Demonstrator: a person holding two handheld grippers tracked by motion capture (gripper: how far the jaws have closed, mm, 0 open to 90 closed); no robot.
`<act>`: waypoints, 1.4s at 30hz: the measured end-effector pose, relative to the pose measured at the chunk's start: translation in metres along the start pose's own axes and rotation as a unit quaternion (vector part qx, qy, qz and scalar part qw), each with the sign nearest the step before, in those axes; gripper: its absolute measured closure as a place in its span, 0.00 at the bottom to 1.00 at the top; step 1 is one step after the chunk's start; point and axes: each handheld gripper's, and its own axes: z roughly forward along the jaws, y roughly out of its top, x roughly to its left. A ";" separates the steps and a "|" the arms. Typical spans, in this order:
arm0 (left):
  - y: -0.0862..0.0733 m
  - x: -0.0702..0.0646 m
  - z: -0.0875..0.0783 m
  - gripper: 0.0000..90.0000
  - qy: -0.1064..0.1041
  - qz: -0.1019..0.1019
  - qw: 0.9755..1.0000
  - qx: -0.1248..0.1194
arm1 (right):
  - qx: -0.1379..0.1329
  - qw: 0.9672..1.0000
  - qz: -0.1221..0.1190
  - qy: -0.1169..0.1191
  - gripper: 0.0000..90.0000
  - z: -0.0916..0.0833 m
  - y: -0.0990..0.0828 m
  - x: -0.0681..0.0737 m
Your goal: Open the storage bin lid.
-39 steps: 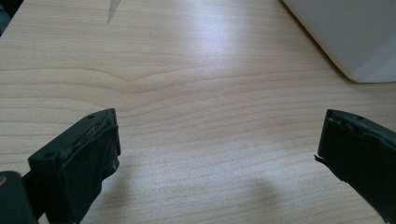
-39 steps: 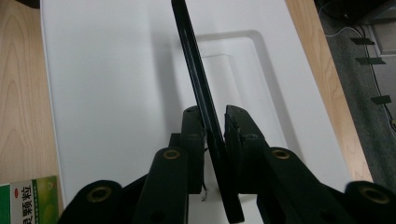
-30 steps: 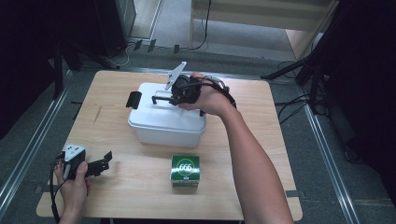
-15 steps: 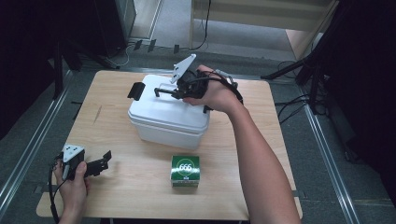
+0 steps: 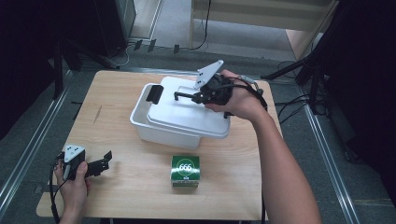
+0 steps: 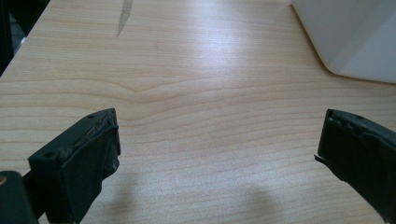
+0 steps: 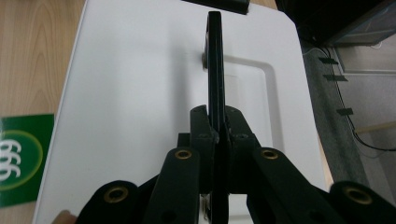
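Observation:
A white plastic bin (image 5: 140, 122) stands in the middle of the table. Its white lid (image 5: 187, 114) hangs tilted over it, shifted toward the right, so the bin's left rim is uncovered. My right gripper (image 5: 198, 98) is shut on the lid's thin black handle (image 5: 183, 95). In the right gripper view, the handle (image 7: 215, 60) runs straight up from between the closed right gripper (image 7: 217, 126), over the lid (image 7: 140, 93). At the table's front left, my left gripper (image 5: 105, 161) rests open. The left gripper (image 6: 219, 149) holds nothing, only bare wood between its pads.
A green carton (image 5: 185, 170) marked 666 sits in front of the bin, also in the right gripper view (image 7: 21, 158). A black clip (image 5: 154, 93) sticks up at the bin's left end. The bin's corner (image 6: 345, 37) lies ahead of the left gripper. Cables run on the floor behind.
My right gripper has risen and moved right and nearer, lifting the lid by its handle off the bin and tilting it. The left hand has kept still.

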 end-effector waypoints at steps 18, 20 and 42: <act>0.000 -0.001 0.000 0.00 0.000 0.005 1.000 0.002 | 0.015 0.999 0.029 -0.033 0.95 -0.060 -0.075 0.023; 0.000 -0.001 0.000 0.00 -0.001 0.006 1.000 0.003 | 0.016 0.999 0.032 -0.039 0.95 -0.066 -0.081 0.026; -0.001 0.001 0.000 0.00 -0.007 -0.006 1.000 0.000 | 0.033 0.996 0.067 -0.054 0.95 -0.103 -0.149 0.058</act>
